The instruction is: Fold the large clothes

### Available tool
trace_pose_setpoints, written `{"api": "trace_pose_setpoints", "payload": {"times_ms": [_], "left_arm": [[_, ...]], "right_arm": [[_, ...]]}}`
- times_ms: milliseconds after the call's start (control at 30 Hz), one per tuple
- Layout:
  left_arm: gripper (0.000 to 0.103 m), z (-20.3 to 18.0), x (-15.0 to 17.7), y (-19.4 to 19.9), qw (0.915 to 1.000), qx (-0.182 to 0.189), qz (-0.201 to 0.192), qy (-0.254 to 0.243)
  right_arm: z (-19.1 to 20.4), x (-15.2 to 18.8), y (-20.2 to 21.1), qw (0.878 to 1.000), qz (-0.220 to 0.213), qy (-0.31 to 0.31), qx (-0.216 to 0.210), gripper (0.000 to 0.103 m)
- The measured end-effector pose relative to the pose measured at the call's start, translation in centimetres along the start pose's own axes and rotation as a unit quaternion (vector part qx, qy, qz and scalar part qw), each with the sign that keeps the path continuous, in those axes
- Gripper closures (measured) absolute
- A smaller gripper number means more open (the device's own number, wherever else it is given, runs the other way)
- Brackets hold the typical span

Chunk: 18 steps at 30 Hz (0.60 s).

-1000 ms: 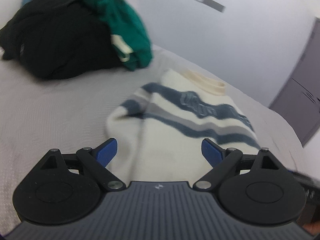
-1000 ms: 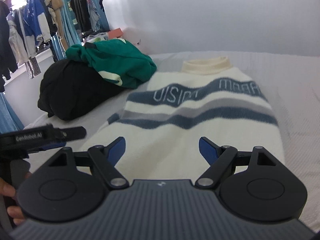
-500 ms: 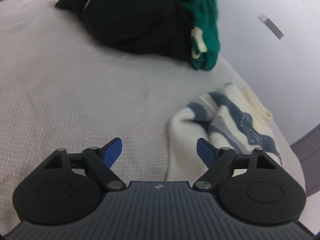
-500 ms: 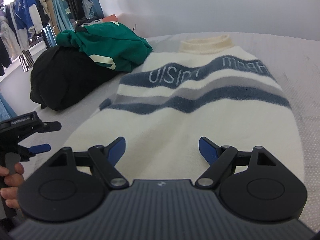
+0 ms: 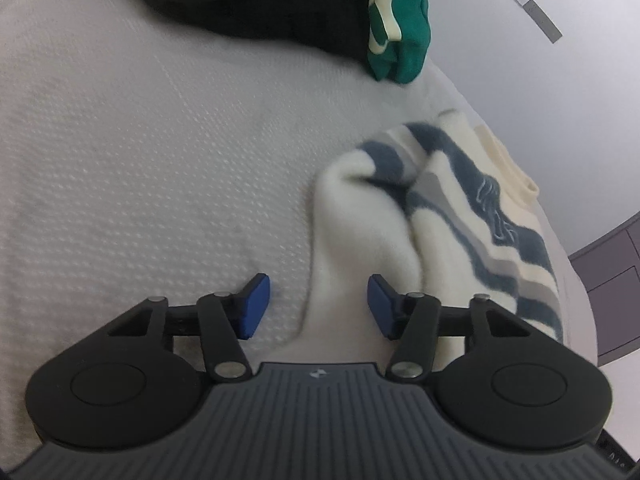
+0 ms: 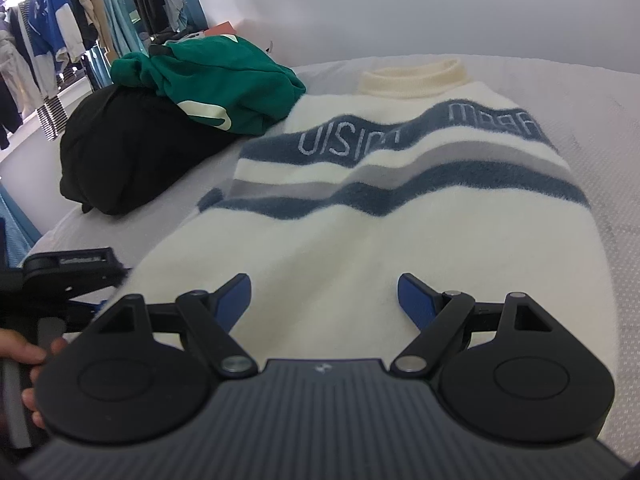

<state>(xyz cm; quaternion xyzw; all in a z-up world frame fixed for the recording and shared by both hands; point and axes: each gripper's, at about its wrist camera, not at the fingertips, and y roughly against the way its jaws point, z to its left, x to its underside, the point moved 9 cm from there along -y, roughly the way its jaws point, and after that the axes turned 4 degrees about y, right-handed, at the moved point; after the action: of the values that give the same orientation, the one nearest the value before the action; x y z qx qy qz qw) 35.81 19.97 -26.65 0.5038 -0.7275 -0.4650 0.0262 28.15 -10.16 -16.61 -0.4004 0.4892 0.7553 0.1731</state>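
Sweater: a cream knitted sweater (image 6: 400,240) with blue and grey stripes and a ribbed collar lies face up on the bed (image 5: 140,140), filling the centre of the right wrist view, collar toward the top of the frame.
Sleeve: in the left wrist view a folded sleeve or side edge runs from centre right down to the lower middle of the frame.
Handling: it looks thick, fluffy and soft; I judge it light but bulky, likely to sag and drag rather than hold a crease. The fuzzy pile should give good grip.
Where to hold: the hem corners nearest the camera, or the edge of the sleeve, pinching the whole thickness so no layer slips free.
Left hand-held gripper (image 5: 318,304): half open, its jaws have just been closing, with the cream edge of the sweater between the blue pads, not yet pressed.
Right hand-held gripper (image 6: 324,300): jaws wide, over the lower body of the sweater, holding nothing.
Hand: a person's hand (image 6: 28,360) holds the left tool at the lower left edge of the right wrist view.
Surroundings: a green garment (image 6: 224,80) lies on a black pile (image 6: 132,160) at upper left, just beside the sweater's shoulder; hanging clothes (image 6: 48,40) fill the far upper left corner.
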Motion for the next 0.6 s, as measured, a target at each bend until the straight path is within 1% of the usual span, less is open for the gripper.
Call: {"api": "trace_pose_setpoints", "payload": {"times_ms": [67,133,200,267,367,400,433,500,600], "left_arm": [[0.048,-0.3,0.1,-0.4,1.0,0.002,0.002,0.0],[0.057,-0.6,0.2,-0.5,0.9999,0.014,0.007,0.004],[0.061,-0.8,0.5,-0.6,0.9995,0.026,0.019,0.009],[0.061,-0.8,0.9,-0.8,0.9991,0.026,0.032,0.008],[0.066,-1.0,1.1,-0.9,0.9991,0.024,0.034,0.001],[0.072,-1.0,1.1,-0.9,0.9992,0.02,0.033,0.001],[0.083,-0.9,1.1,-0.9,0.9994,0.016,0.031,0.003],[0.095,-0.6,1.0,-0.7,0.9997,0.006,0.022,0.008],[0.097,-0.1,0.5,0.2,0.9998,0.006,0.001,0.02]], "right_arm": [[0.0,0.0,0.0,1.0,0.0,0.001,0.001,0.021],[0.0,0.1,0.1,1.0,0.0,0.003,0.002,0.021],[0.0,0.1,0.2,1.0,-0.001,0.005,0.003,0.021],[0.1,0.2,0.2,1.0,-0.001,0.008,0.004,0.021],[0.3,0.3,0.2,1.0,0.0,0.012,0.006,0.021],[0.3,0.4,0.2,1.0,0.0,0.013,0.007,0.021],[0.3,0.4,0.2,1.0,0.0,0.013,0.007,0.021],[0.3,0.5,0.1,1.0,0.0,0.015,0.011,0.021],[0.3,0.6,0.1,1.0,0.0,0.016,0.014,0.021]]}}
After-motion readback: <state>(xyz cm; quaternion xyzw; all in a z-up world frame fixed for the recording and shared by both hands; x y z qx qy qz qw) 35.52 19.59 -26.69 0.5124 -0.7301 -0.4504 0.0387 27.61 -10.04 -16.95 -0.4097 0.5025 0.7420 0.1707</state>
